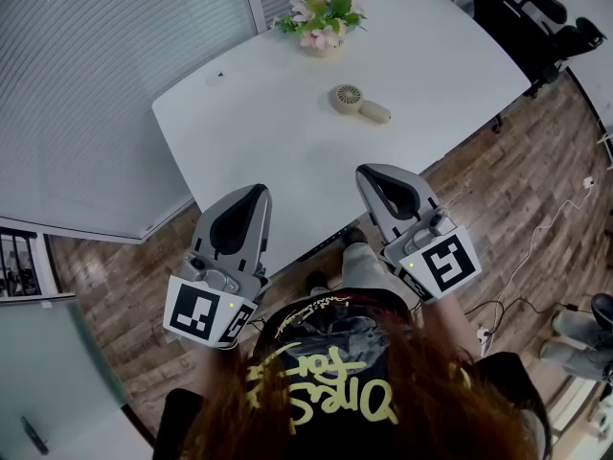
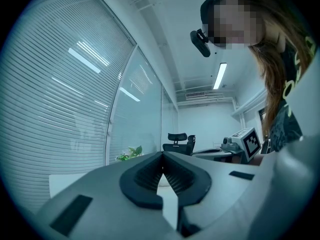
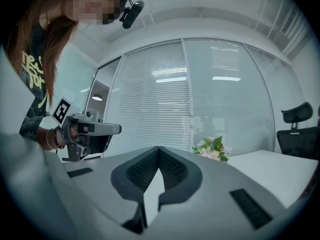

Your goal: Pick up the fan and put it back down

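The fan [image 1: 359, 103] is laid flat on the counter [image 1: 259, 147] — left tool [image 1: 255, 192] and right tool [image 1: 370, 172] are held closed, empty, well apart from it.

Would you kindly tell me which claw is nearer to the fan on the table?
Right. The right claw is short of the fan, almost in line with it; the left claw is farther back, off to its left.

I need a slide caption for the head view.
Shut, the left gripper and right gripper hover before a white table with a fan and flowers.
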`<state>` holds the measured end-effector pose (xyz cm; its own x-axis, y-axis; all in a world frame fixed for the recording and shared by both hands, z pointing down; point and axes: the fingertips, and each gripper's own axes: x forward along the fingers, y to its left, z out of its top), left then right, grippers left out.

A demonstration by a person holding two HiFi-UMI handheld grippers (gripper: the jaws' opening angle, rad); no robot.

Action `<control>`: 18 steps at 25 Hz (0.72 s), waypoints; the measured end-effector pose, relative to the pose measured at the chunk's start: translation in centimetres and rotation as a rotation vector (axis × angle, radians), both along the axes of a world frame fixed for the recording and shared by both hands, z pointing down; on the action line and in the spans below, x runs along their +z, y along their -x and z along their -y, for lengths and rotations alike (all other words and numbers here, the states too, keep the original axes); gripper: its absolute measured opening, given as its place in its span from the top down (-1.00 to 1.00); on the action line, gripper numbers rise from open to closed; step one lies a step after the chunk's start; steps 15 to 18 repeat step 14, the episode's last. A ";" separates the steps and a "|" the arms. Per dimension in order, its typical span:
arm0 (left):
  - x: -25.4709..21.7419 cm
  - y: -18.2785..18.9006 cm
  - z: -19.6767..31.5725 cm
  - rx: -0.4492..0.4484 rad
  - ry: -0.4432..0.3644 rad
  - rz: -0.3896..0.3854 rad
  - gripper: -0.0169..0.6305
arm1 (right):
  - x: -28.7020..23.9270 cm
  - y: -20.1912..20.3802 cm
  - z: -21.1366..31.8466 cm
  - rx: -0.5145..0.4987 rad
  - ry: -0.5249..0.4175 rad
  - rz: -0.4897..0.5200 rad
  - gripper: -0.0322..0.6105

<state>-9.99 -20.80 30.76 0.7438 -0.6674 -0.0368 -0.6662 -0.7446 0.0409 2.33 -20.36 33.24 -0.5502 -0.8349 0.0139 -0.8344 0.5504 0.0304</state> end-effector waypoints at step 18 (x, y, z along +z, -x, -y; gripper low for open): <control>-0.3 -0.2 -0.2 0.004 -0.006 -0.007 0.97 | -0.3 -0.2 0.0 -0.004 -0.040 -0.031 0.89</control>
